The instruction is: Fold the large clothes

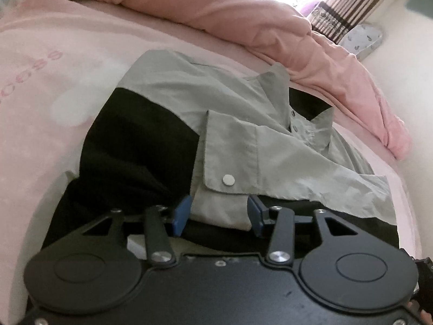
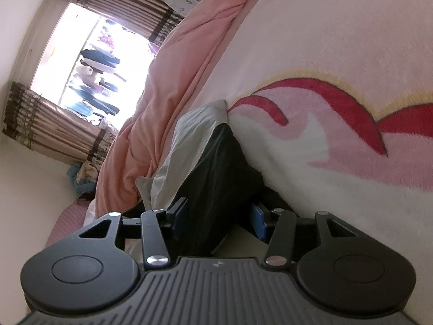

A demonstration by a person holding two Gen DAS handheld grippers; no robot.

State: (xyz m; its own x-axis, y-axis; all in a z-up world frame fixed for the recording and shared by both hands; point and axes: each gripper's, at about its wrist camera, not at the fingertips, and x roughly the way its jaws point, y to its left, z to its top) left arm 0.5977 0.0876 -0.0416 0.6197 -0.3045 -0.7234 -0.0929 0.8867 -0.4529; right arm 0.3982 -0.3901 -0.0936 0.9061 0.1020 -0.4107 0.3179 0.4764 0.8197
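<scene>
Left claw (image 1: 220,214) wide around shirt cuff (image 1: 224,168); right claw (image 2: 219,216) straddles shirt (image 2: 216,162)

Pink letters "coss" legible on pale pink blanket (image 1: 40,62), start of word cut off at frame edge, nothing else readable

I count one grey-and-black shirt (image 1: 243,146) lying on the pink blanket (image 1: 40,94), and one bunched pink quilt (image 1: 243,19) behind the shirt. I see one white button (image 1: 228,180) on its cuff. Two grippers: my left gripper (image 1: 220,212) and right gripper (image 2: 219,216). Two striped curtains (image 2: 40,124) flank one window (image 2: 89,62).
</scene>
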